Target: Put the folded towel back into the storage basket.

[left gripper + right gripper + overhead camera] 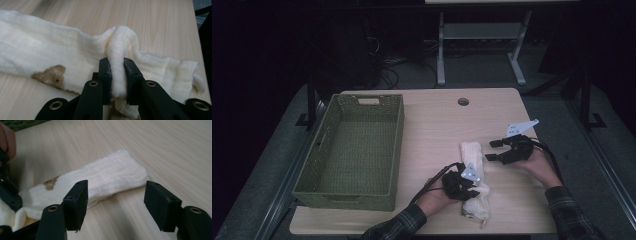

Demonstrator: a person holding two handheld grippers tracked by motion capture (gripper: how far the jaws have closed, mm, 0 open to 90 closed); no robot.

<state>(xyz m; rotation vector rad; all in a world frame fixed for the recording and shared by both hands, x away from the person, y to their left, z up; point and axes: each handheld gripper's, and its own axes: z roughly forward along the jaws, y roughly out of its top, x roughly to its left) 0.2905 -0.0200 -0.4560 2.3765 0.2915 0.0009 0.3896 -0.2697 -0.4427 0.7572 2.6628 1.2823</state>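
Left hand-held gripper [117,77] pinches a fluffy cream cloth [62,57] fold; right hand-held gripper [116,202] apart.

The high view is dim, its surroundings nearly black; both gripper views are brighter, soft-focused, softly shadowed.

Cloth [50,55]: soft cream gauze w/ fine crinkly weave, fuzzy at the bunched fold; brown plush patch [51,76], rougher nap. Table [437,125]: pale wood-grain top, smooth, low sheen. Basket [397,145]: green woven stuff, matt, coarse texture. Left gripper [117,80] & right gripper [116,205]: black matt plastic-looking jaws, brass-coloured shiny rivets.
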